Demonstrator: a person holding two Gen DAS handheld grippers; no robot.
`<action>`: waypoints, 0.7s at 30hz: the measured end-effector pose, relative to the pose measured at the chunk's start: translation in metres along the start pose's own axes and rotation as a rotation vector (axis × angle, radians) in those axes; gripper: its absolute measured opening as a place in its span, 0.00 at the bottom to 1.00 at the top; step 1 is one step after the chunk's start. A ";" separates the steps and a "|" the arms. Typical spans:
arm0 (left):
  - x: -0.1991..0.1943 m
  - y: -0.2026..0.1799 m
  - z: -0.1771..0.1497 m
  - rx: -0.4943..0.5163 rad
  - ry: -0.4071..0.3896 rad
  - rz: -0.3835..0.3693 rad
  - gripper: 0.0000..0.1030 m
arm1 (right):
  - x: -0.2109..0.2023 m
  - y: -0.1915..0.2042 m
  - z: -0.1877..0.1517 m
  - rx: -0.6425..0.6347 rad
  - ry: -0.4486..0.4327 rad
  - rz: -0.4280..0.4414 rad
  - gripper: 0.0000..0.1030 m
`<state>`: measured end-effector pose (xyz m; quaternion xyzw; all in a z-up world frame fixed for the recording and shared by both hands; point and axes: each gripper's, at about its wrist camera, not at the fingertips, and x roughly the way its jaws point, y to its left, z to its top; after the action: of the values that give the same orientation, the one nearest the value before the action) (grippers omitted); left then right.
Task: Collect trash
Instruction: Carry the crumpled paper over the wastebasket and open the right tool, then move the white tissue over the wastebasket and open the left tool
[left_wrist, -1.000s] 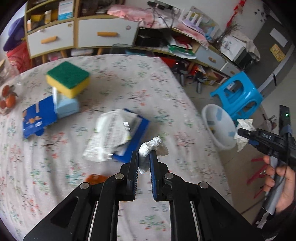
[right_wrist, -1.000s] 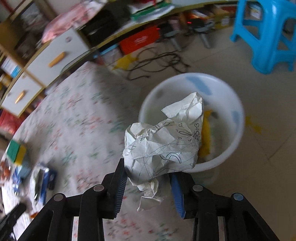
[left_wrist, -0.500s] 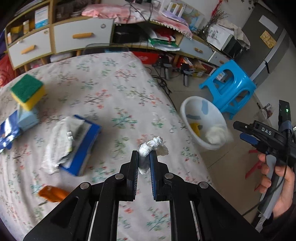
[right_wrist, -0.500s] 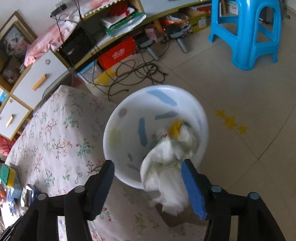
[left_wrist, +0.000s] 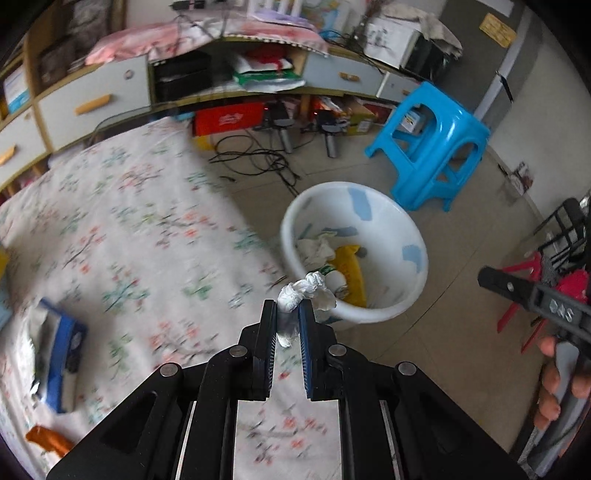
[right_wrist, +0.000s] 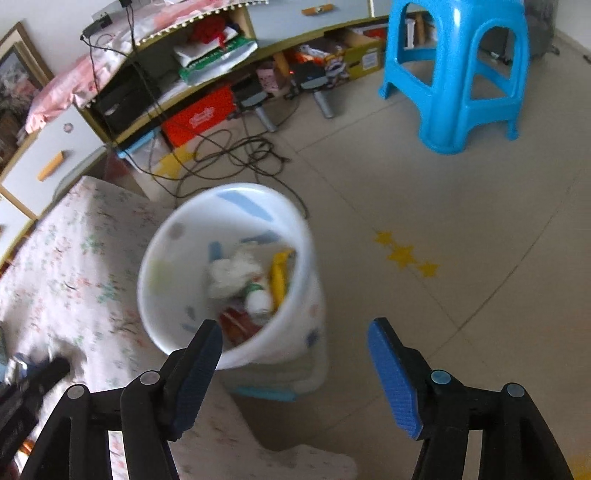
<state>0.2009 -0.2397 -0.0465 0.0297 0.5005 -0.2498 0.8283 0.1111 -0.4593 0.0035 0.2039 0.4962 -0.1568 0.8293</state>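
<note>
My left gripper (left_wrist: 287, 314) is shut on a small crumpled white tissue (left_wrist: 303, 290) and holds it over the table's right edge, just short of the white trash bin (left_wrist: 402, 288) on the floor. The bin also shows in the right wrist view (right_wrist: 155, 266), with crumpled paper (right_wrist: 231, 271), a yellow wrapper and other trash inside. My right gripper (right_wrist: 293, 338) is open and empty, above the bin's near right side. It also shows at the right edge of the left wrist view (left_wrist: 532, 291).
The floral-cloth table (left_wrist: 122, 236) holds a blue packet with a white wrapper (left_wrist: 55, 350) and an orange scrap (left_wrist: 48, 439) at the left. A blue plastic stool (left_wrist: 436, 144) stands beyond the bin. Cables (right_wrist: 236, 155) lie on the floor near the cabinets.
My right gripper opened and its crumpled paper dropped into the bin. My left gripper carried the tissue rightward from the table middle toward the bin.
</note>
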 end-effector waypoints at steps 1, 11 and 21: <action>0.006 -0.005 0.003 0.007 0.000 0.000 0.12 | -0.001 -0.004 -0.001 -0.002 0.002 -0.005 0.68; 0.035 -0.034 0.022 0.029 -0.002 0.000 0.12 | -0.009 -0.036 -0.004 0.018 0.007 -0.009 0.70; 0.029 -0.039 0.028 0.033 -0.043 0.087 0.75 | -0.018 -0.037 -0.005 0.015 -0.013 -0.009 0.70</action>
<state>0.2177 -0.2932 -0.0495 0.0595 0.4769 -0.2224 0.8483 0.0819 -0.4878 0.0104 0.2068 0.4903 -0.1657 0.8303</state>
